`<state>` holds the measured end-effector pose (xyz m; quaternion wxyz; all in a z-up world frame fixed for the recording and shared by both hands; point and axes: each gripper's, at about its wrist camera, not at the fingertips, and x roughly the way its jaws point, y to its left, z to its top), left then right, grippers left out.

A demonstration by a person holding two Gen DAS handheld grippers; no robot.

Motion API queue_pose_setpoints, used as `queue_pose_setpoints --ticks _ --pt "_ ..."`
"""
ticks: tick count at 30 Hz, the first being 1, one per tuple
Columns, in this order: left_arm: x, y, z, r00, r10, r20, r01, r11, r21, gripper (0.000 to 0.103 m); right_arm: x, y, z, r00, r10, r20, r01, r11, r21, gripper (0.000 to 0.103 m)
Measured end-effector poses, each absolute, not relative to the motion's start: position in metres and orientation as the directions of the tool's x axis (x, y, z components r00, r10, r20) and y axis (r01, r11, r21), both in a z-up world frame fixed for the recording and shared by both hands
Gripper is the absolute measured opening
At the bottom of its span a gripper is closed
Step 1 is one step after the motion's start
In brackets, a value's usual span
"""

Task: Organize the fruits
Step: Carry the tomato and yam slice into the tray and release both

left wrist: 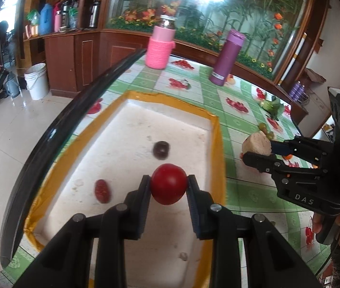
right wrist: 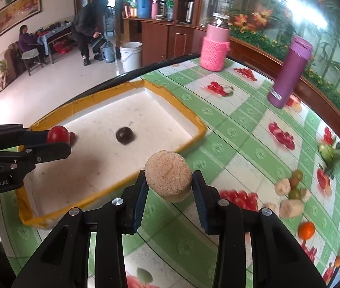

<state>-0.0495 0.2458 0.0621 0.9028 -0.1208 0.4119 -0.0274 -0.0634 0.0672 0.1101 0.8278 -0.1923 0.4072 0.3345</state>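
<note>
The left gripper (left wrist: 168, 183) is clamping a red tomato (left wrist: 168, 183) between its fingers above the tray (left wrist: 214, 129); the right gripper (right wrist: 168, 180) is gripping a tan banana chunk (right wrist: 168, 175) just outside the tray's near rim. The round tomato may be slipping free and rolling. The chunk's short axis is pointing up, flat face uppermost.

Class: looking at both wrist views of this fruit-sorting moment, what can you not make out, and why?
- Near end of the tray, left wrist view: covered by the left gripper.
- Small red fruit, right wrist view: mostly behind the tomato.
- Loose pieces, right wrist view: blurred, kinds uncertain.
- Table: cut off by both frames' edges.
</note>
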Motion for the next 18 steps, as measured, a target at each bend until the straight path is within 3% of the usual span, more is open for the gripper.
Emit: queue_pose_setpoints --ticks 18 --pt "0.021 0.29 0.039 0.567 -0.103 -0.817 -0.119 0.972 -0.205 0.032 -0.005 0.142 0.071 0.356 0.396 -0.847 -0.749 0.662 -0.006 0.036"
